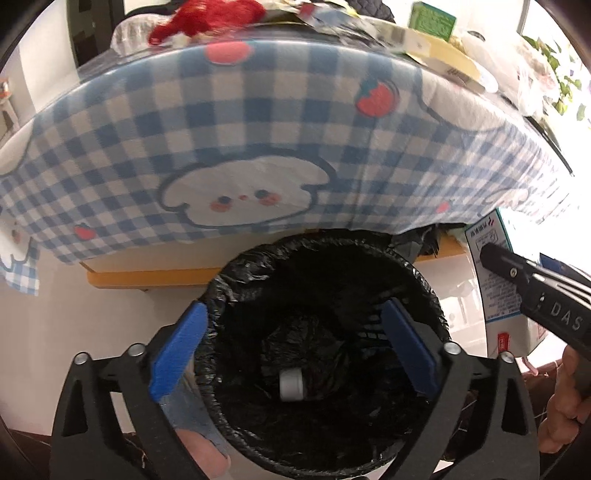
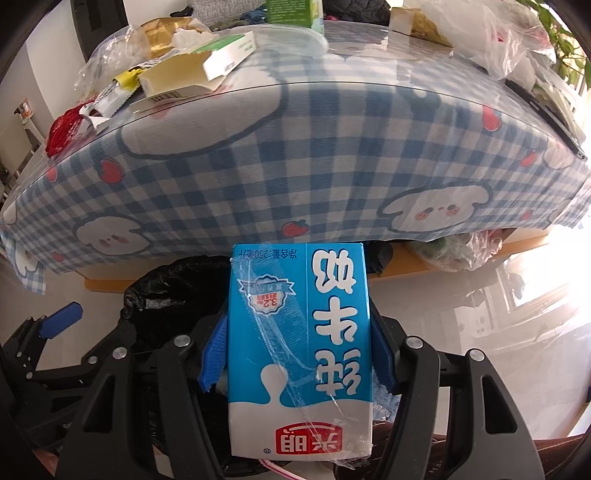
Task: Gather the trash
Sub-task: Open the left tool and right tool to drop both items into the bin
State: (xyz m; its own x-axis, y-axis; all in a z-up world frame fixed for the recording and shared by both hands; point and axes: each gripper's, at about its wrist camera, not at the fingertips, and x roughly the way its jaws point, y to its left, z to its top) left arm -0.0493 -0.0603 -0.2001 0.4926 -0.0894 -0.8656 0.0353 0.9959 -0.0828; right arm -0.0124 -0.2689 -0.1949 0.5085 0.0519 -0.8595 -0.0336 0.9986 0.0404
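We hold the left gripper (image 1: 295,347) over the trash bin (image 1: 325,354), its blue pads (image 1: 181,354) spread wide with nothing between them. The bin stands on the pale floor near the table edge and is lined with a black bag (image 1: 258,266) whose rim folds over the top. Deep inside, on the crumpled liner, lies a small grey-white cylinder (image 1: 291,386); it may be a cap or a little bottle, but the dark blur keeps us from telling which.

Our right gripper (image 2: 297,354) pinches a blue and white milk carton (image 2: 299,350) between its pads, one on each side, the carton upside down so its print reads inverted. A clear plastic straw wrapper clings to its front. The carton hangs just right of the bin, not over the opening as far as we can see.

Far beyond, the table wears a blue checked cloth (image 2: 295,158). On it lie more scraps: a torn cardboard box (image 2: 192,70), a red wrapper (image 2: 64,129) at far left, a green box (image 2: 291,11) and clear plastic bags (image 2: 491,44) at far right.
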